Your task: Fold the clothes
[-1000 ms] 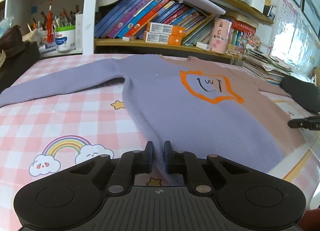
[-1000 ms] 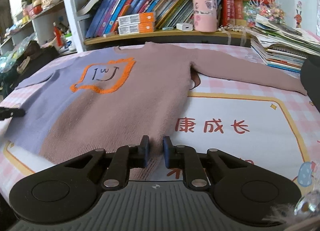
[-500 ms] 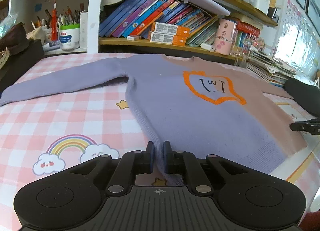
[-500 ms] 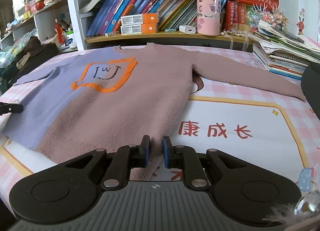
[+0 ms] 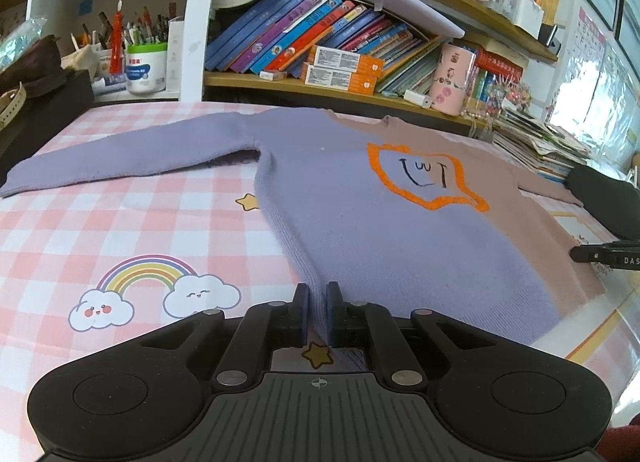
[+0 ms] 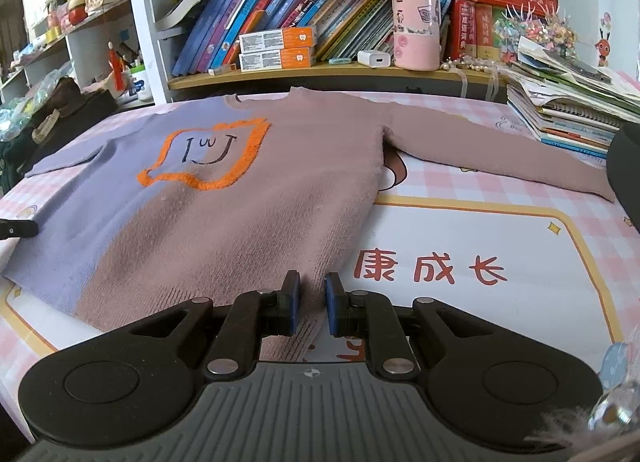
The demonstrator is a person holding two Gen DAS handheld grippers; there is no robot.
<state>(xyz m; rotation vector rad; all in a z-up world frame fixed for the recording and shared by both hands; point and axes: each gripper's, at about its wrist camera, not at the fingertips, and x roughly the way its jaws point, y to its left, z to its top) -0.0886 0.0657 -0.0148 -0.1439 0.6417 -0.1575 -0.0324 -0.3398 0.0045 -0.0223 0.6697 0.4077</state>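
A sweater (image 5: 380,222), half lilac and half dusty pink with an orange-edged face patch, lies flat on the pink checked table cover, sleeves spread out. It also shows in the right wrist view (image 6: 240,214). My left gripper (image 5: 317,298) is shut on the lilac bottom-left corner of the hem. My right gripper (image 6: 312,288) is closed on the pink bottom-right corner of the hem, with a slightly wider gap than before. The tip of the right gripper shows at the far right of the left wrist view (image 5: 600,256).
A bookshelf (image 5: 320,78) with books, boxes and a pink tin (image 6: 414,26) runs along the far table edge. A stack of books and notebooks (image 6: 568,114) lies at the right. A dark bag (image 5: 36,74) and a pen tub (image 5: 146,66) stand at the left.
Both grippers have moved slightly forward with the hem corners, the hem lifting a little. The right jaws stand a bit wider apart than before.
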